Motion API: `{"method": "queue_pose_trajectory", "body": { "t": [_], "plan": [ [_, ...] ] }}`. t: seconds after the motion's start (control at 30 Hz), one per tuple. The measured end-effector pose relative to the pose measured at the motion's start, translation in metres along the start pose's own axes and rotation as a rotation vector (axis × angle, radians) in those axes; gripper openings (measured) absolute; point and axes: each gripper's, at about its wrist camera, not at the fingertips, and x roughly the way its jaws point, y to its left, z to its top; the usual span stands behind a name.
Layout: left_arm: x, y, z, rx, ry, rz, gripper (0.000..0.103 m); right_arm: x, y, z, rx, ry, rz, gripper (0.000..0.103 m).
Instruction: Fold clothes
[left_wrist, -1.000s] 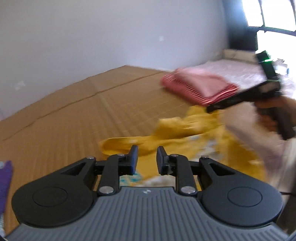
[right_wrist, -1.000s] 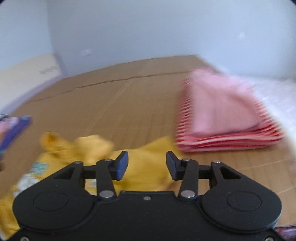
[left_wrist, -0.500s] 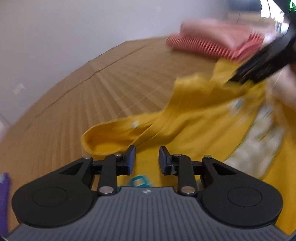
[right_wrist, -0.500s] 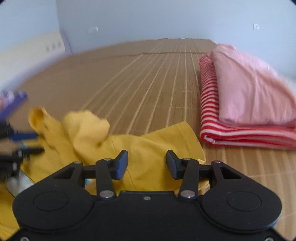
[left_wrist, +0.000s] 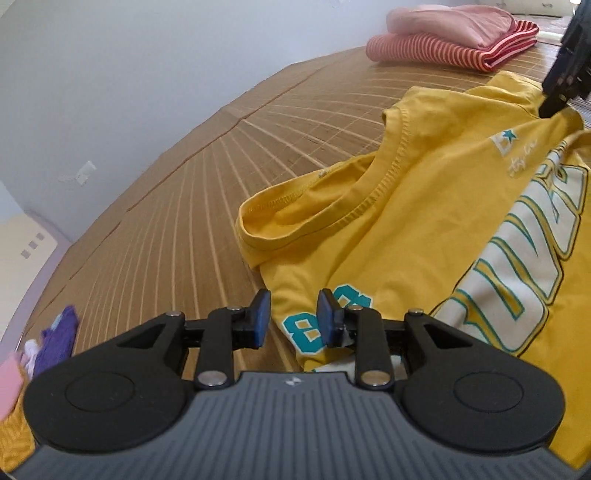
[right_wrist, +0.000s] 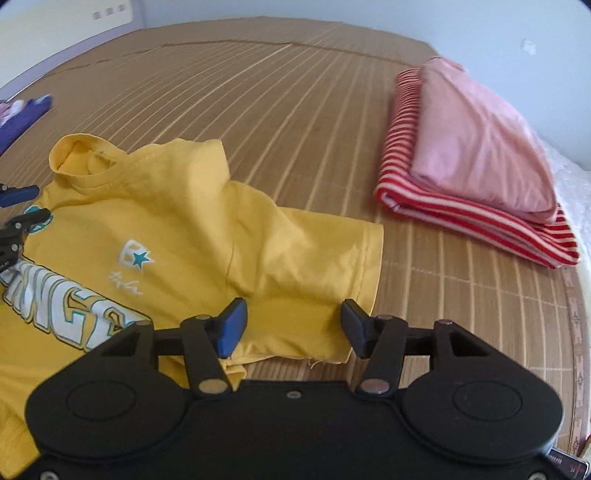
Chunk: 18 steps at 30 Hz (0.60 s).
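Jaws parted and empty on left gripper (left_wrist: 291, 321) and right gripper (right_wrist: 291, 326), over yellow T-shirt (right_wrist: 207, 236), folded stack (right_wrist: 476, 162) nearby

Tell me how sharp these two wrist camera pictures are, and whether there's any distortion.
Left wrist view: sharp; the yellow T-shirt print reads clearly, while fisheye bends the bamboo mat slats into a fan. Right wrist view: slightly softer, the folded pink and striped stack a little blurred, mat lines curved toward the edges.

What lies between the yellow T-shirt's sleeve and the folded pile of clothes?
Only bare bamboo mat separates the yellow printed T-shirt from the folded red-striped and pink pile, clearest in the right wrist view.
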Motion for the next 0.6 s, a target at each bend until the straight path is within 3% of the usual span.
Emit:
{"method": "queue_pose_trajectory", "body": {
  "t": [0.1, 0.2, 0.3, 0.4, 0.53, 0.6],
  "plan": [
    [-0.01, 0.003, -0.004, -0.034, 0.015, 0.0, 0.033, -0.009, -0.005, 0.001, 0.031, -0.049, 0.024, 0.058],
    [-0.018, 0.008, 0.002, -0.041, 0.012, -0.021, 0.033, -0.025, -0.009, 0.005, 0.057, -0.202, 0.007, 0.059],
    [-0.021, 0.004, 0.015, -0.033, -0.029, -0.029, 0.039, -0.023, -0.008, 0.009, 0.13, -0.315, 0.082, 0.065],
    [-0.017, -0.01, 0.028, -0.018, -0.062, -0.073, 0.045, 0.001, 0.011, 0.017, 0.064, -0.28, 0.136, 0.065],
    [-0.009, -0.026, 0.027, 0.027, -0.05, -0.094, 0.045, 0.03, 0.034, 0.016, -0.033, -0.171, 0.108, 0.065],
    [-0.007, -0.031, 0.025, 0.051, -0.048, -0.088, 0.045, 0.02, 0.046, 0.006, -0.062, -0.177, 0.064, 0.066]
  ]
}}
